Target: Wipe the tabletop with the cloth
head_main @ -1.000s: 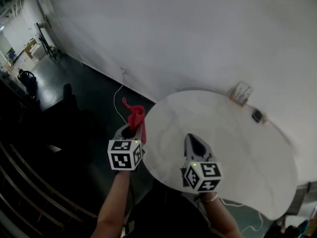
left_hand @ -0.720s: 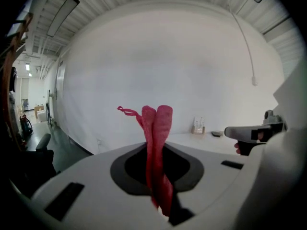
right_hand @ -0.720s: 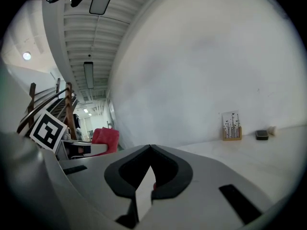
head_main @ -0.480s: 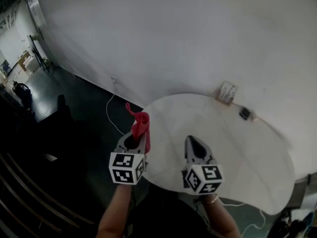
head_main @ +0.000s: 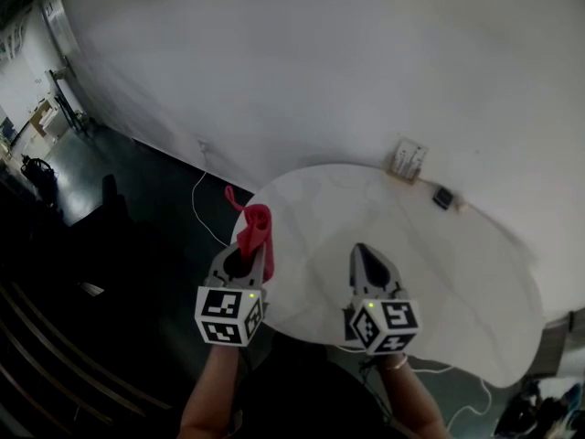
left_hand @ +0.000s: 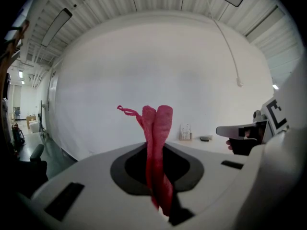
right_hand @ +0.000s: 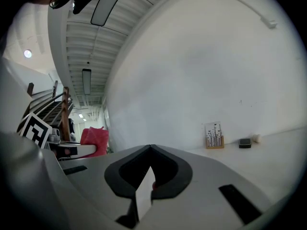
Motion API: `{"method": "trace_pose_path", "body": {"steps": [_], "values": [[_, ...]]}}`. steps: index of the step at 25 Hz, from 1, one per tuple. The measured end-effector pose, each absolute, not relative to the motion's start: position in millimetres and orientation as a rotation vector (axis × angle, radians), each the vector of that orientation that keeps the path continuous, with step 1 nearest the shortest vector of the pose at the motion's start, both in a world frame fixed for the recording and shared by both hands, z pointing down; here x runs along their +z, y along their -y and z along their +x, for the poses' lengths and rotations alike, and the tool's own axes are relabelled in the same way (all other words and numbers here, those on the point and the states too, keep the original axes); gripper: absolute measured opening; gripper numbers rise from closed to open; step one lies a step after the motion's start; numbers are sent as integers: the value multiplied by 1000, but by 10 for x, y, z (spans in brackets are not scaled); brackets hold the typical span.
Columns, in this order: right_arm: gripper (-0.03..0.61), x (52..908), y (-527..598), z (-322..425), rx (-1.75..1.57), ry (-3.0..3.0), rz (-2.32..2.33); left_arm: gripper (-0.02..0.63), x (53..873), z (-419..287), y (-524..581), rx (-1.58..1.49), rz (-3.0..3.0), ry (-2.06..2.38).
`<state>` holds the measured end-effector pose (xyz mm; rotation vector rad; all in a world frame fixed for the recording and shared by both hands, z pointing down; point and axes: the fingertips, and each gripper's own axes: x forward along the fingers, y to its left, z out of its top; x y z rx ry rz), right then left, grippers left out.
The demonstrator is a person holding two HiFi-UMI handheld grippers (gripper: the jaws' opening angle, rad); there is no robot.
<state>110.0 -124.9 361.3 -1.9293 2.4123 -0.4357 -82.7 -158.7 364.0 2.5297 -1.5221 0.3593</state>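
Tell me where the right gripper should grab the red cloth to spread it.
Grip the red cloth at its free bunched end, beyond where the left gripper pinches it. It sticks out beyond those jaws as a narrow fold, free there. Come in sideways from the table side with the right gripper, whose jaws look shut now and need opening first.

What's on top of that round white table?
Near its far edge stand a small picture card and a dark little box. The right gripper covers a patch of the table; what lies beneath is hidden.
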Motion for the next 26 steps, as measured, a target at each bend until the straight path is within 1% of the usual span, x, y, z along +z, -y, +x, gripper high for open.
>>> {"method": "trace_pose_path", "body": {"steps": [11,26], "values": [[2,3611,1143,1252,-399,-2453,-1893,40,3665,-769,1442,337,2512,1524],[2,3552,1092,1251,-365,-2481,-1867,40,3609,-703,1379,310,2521,1526]]}}
